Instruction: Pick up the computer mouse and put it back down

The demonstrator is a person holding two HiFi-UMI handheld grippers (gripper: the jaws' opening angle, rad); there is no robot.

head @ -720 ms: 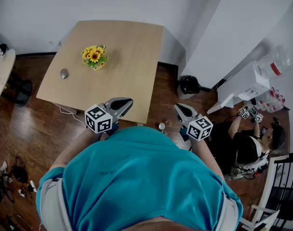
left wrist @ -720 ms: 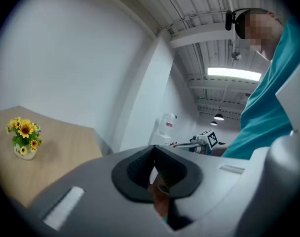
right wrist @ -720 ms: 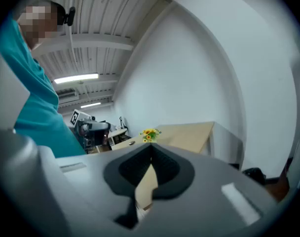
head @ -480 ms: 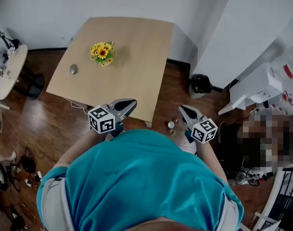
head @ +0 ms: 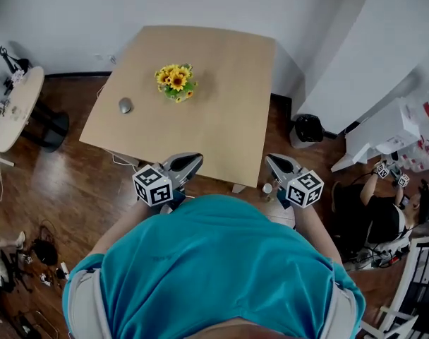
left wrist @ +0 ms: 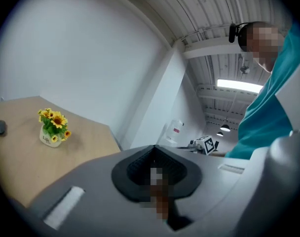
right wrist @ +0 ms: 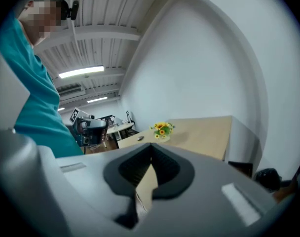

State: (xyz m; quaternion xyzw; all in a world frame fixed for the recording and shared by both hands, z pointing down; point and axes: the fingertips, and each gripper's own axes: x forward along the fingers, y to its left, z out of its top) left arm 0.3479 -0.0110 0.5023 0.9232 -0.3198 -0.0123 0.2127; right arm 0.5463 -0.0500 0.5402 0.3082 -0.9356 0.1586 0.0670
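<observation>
One computer mouse lies near the left edge of my desk, well apart from the sunflower pot to its right. My left claw hangs at the desk's near edge, jaws together and empty. My right claw, beside the near right corner, is likewise closed on nothing.

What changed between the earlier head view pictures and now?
The person's viewpoint shifted: table, computer mouse and flowers now sit further right in the head view. Nothing was grasped or released. The mouse lies untouched; left gripper and right gripper stay by the body, shut and empty.
</observation>
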